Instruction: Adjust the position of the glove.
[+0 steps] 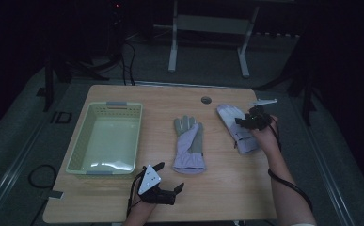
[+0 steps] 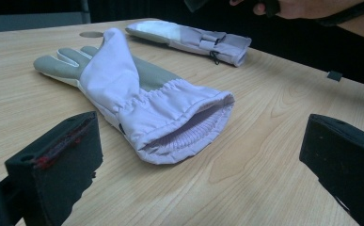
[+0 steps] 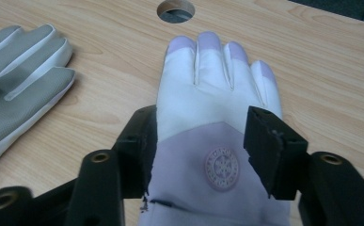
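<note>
Right now the right gripper (image 3: pixel 198 141) hangs over the back of the white glove (image 3: pixel 217 94), jaws half apart and straddling its width, pads at the glove's edges but not visibly pinching yet. That glove lies flat at the table's (image 1: pixel 226 197) right side, fingers toward the cable hole (image 3: pixel 175 9). To do this well, I'd judge: lower until the pads reach the fabric, then squeeze so a fold bunches up between them; staying too high would just skim the top layer. Go near the round logo (image 3: pixel 222 169), where the body is widest. The left gripper (image 1: pixel 164 181) sits near the front edge, jaws wide apart, nothing between them, facing the cuff of the grey-palmed glove (image 2: pixel 137 94) at mid-table. The basket (image 1: pixel 76 146) stands well left; it looks like the likely drop spot.
</note>
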`<state>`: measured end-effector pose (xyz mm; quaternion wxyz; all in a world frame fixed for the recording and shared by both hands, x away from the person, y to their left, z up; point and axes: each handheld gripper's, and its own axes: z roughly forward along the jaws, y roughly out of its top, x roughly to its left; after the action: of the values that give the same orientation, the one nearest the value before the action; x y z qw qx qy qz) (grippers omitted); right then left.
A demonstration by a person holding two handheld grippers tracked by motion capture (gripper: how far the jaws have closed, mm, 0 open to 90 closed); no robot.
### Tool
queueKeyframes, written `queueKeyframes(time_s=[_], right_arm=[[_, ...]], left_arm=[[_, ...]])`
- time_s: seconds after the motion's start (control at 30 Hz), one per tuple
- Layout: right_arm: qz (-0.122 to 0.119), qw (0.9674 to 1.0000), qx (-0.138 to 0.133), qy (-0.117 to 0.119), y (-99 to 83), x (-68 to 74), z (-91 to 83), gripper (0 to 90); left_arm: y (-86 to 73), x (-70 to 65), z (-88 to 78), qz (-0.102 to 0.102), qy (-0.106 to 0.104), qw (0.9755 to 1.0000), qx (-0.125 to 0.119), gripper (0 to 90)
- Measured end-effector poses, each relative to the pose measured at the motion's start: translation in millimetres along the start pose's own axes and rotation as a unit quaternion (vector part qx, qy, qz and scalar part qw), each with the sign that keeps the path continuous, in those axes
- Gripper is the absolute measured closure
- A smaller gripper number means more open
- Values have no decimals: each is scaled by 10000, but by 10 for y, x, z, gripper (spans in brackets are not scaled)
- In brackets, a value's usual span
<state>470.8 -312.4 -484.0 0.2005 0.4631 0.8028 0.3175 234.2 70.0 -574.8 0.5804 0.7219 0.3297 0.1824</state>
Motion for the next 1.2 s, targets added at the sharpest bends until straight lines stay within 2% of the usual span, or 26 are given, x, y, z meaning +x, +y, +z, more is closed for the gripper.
queueKeyframes(time_s=[0.07,0.1,0.2,0.27,0.37,0.4,0.43,0.47,0.53,0.63,0.7,0.73,0.87,0.97,1.03,1.07,1.1,1.17,1.2], right_arm=[[13,10000,12,-32,2,-6,17,468],[72,9999,73,43,-11,-29,98,469],[45,9998,178,-72,-34,-38,167,468],[189,9995,225,-79,-80,-64,227,470],[147,9987,457,-158,-170,-82,305,449],[196,9972,687,-200,-214,-99,361,421],[196,9972,687,-200,-214,-99,361,421],[374,9969,685,56,-294,-169,413,457],[374,9968,687,172,-301,-187,408,544],[388,9965,707,210,-296,-185,403,582],[384,9963,755,154,-273,-138,385,699],[429,9962,749,144,-272,-126,375,728],[522,9963,689,14,-239,-95,242,787],[604,9967,531,-51,-236,-77,68,795],[707,9969,328,-40,-234,-68,-89,797],[707,9969,328,-40,-234,-68,-89,797],[766,9970,106,-100,-216,-20,-307,801],[885,9960,-53,-140,-201,38,-482,802],[885,9960,-53,-140,-201,38,-482,802]], left_arm=[[-1,2,-2,-5,0,10000,-1,0],[-1,0,-2,-8,4,10000,-10,0],[-2,-4,-4,12,8,10000,-10,0],[-1,-5,-4,19,1,10000,-5,0],[-2,-6,-4,29,-3,10000,-8,0],[-2,-7,-4,38,-2,10000,-4,0],[-2,-7,-4,38,-2,10000,-4,0],[-1,-10,-3,46,-6,10000,1,0],[-1,-11,-3,56,-3,10000,3,0],[-1,-12,-4,57,-3,10000,7,0],[-1,-11,-3,50,-2,10000,2,0],[-1,-11,-3,43,0,10000,3,0],[-1,-8,-3,36,-2,10000,1,0],[0,-7,-2,30,-10,10000,8,0],[0,-8,-1,42,-8,10000,12,0],[0,-8,-1,42,-8,10000,12,0],[0,-10,-1,50,3,10000,13,0],[1,-11,0,50,6,10000,16,0],[1,-11,0,50,6,10000,16,0]])
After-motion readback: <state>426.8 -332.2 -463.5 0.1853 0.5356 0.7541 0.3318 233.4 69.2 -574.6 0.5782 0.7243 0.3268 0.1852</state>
